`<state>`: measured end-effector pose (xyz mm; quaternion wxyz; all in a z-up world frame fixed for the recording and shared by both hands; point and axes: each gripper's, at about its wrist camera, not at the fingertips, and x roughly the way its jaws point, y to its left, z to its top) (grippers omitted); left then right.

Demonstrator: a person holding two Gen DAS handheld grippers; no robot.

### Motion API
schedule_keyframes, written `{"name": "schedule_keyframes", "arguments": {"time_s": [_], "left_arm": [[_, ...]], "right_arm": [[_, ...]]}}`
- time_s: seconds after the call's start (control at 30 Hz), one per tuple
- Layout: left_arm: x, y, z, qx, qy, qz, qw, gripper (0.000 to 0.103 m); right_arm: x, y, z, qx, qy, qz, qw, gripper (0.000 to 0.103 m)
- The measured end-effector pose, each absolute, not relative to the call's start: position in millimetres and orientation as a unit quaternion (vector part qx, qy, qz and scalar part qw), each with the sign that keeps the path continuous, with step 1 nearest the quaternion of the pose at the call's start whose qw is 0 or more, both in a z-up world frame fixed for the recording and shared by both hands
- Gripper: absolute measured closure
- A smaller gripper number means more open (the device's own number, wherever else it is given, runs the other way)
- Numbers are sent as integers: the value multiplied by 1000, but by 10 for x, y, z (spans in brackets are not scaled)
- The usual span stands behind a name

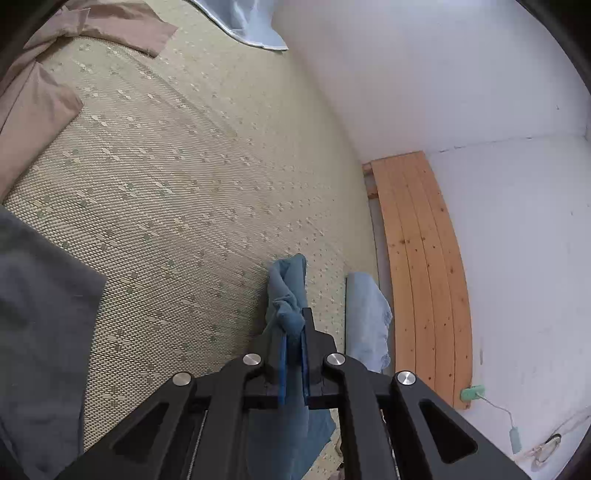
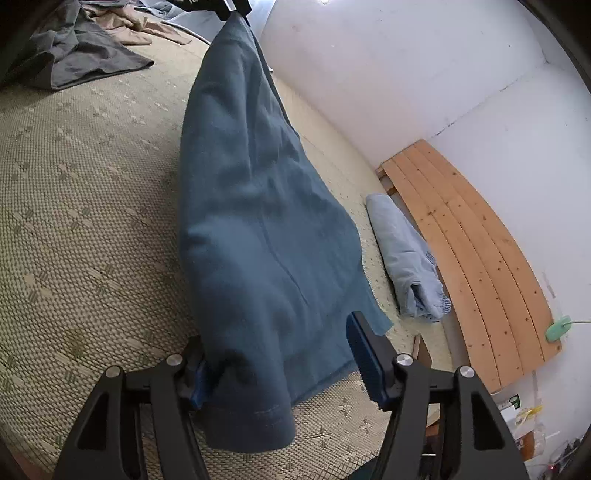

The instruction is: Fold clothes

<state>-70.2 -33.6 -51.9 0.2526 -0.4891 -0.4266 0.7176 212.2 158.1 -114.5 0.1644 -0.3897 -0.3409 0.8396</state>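
Note:
A teal-blue garment hangs over the woven bed mat. In the right wrist view, my left gripper pinches its top end at the upper edge of the frame. Seen from the left wrist, the left gripper is shut on a bunched fold of the teal-blue garment, and the rest drops below the fingers. My right gripper is open. The garment's lower hem hangs between its spread fingers, against the left finger and clear of the right finger.
A folded light-blue garment lies at the mat's edge beside the wooden slats and white wall. A grey garment and a tan garment lie crumpled farther back. A green plug sits by the slats.

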Motion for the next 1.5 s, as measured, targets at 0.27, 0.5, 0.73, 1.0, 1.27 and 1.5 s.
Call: {"name": "schedule_keyframes", "arguments": {"time_s": [0.27,0.5,0.73,1.0,1.27,1.5], "left_arm": [[-697,-377,-543,-492,-429,715,249,99],[-701,-420,-564,-493,-440,711,242,99],[-661,-461,-457,-482,-448,710,250,99],[-609,-498,-107,-448,-452,724,265,99],[-536,-506,441,-433,-448,741,249,99],[-516,-261,1044,-421,-428,762,243,99]], "right_arm": [[2078,1607,-1234,-409,-367,822,150,76],[2087,1661,-1127,-397,-377,826,134,88],[2091,1763,-722,-380,-361,845,103,90],[2108,1968,-13,-374,-312,871,66,91],[2272,2023,731,-363,-249,898,16,93],[2361,2331,1212,-345,-187,920,-18,93]]}}
